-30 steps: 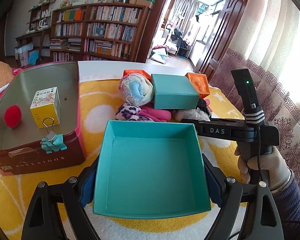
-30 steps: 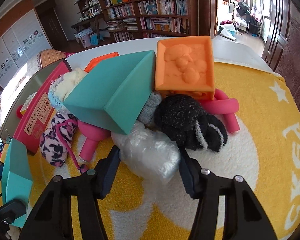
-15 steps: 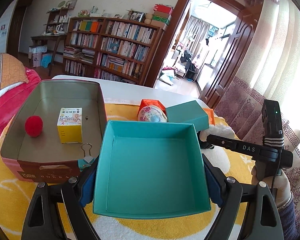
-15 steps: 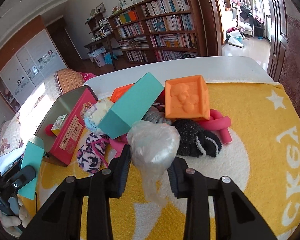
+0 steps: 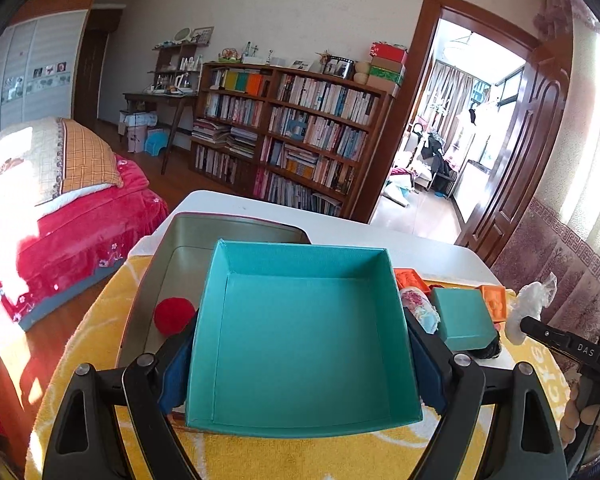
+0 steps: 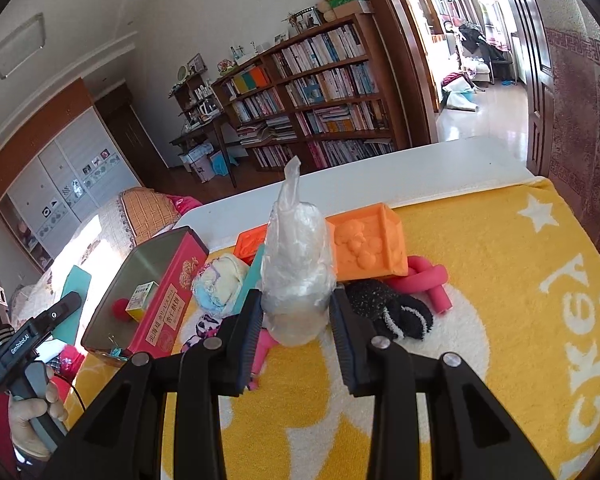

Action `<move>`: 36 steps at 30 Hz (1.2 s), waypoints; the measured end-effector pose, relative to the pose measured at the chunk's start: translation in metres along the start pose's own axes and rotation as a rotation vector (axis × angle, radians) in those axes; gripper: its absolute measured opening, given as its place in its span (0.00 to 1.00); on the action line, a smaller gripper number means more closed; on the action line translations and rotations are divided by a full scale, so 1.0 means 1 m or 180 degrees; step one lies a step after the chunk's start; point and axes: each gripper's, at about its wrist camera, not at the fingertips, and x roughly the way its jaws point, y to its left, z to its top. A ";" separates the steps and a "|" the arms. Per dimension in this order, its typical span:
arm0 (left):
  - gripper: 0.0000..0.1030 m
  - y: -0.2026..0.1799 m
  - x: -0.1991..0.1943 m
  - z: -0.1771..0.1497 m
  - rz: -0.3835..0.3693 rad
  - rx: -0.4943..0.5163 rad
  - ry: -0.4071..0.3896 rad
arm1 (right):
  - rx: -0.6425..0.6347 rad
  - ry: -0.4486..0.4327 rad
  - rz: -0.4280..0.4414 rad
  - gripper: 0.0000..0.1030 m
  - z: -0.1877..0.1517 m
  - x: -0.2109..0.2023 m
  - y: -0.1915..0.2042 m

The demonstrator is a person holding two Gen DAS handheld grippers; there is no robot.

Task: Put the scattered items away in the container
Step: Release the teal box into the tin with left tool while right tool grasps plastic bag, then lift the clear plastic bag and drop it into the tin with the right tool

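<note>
Clamping plastic bag [image 6: 296, 276] in right gripper [image 6: 296, 312]

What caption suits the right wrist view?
Right gripper clamps a plastic bag above the toy pile, tin at left.

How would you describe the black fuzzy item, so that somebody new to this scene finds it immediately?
Start at the yellow towel covering the table, and find the pile beside the red tin. The black fuzzy sock lies at the pile's near edge, just below the orange block and beside the pink foam tube. It is the only dark thing there.
</note>
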 end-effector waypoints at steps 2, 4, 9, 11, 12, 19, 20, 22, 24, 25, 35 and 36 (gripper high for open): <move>0.87 0.009 0.007 0.000 0.0087 -0.0032 0.0021 | -0.0001 -0.0024 0.0012 0.37 0.000 -0.001 0.001; 0.87 0.016 0.013 -0.002 0.0149 -0.0064 0.0055 | -0.0013 -0.0037 0.0030 0.36 0.000 0.000 0.001; 0.88 0.029 0.025 -0.006 0.0276 -0.0132 0.0088 | -0.0047 -0.0084 0.0101 0.36 0.001 -0.002 0.007; 0.89 0.031 0.029 -0.005 0.0319 -0.0152 0.0091 | -0.0059 -0.0095 0.0138 0.36 -0.001 -0.001 0.010; 0.95 0.032 0.029 -0.005 0.0326 -0.0165 0.0085 | -0.0067 -0.0093 0.0161 0.36 -0.001 -0.001 0.011; 0.99 0.032 0.024 -0.006 0.0341 -0.0237 -0.0009 | -0.0088 -0.0038 0.0293 0.36 -0.006 0.003 0.017; 0.99 0.033 0.025 -0.006 0.0341 -0.0244 -0.0008 | -0.0089 -0.0031 0.0306 0.36 -0.006 0.004 0.018; 0.99 0.034 0.024 -0.006 0.0338 -0.0260 -0.0002 | -0.0100 -0.0008 0.0330 0.36 -0.007 0.006 0.020; 0.99 0.035 0.024 -0.006 0.0342 -0.0258 -0.0007 | -0.0121 0.0014 0.0344 0.36 -0.009 0.008 0.024; 0.99 0.035 0.023 -0.006 0.0346 -0.0254 -0.0012 | -0.0133 0.0027 0.0353 0.36 -0.010 0.009 0.026; 0.99 0.039 0.021 -0.007 0.0379 -0.0256 -0.0019 | -0.0191 0.0136 0.0477 0.36 -0.013 0.021 0.049; 0.99 0.039 0.021 -0.007 0.0386 -0.0261 -0.0022 | -0.0208 0.0143 0.0500 0.36 -0.012 0.022 0.054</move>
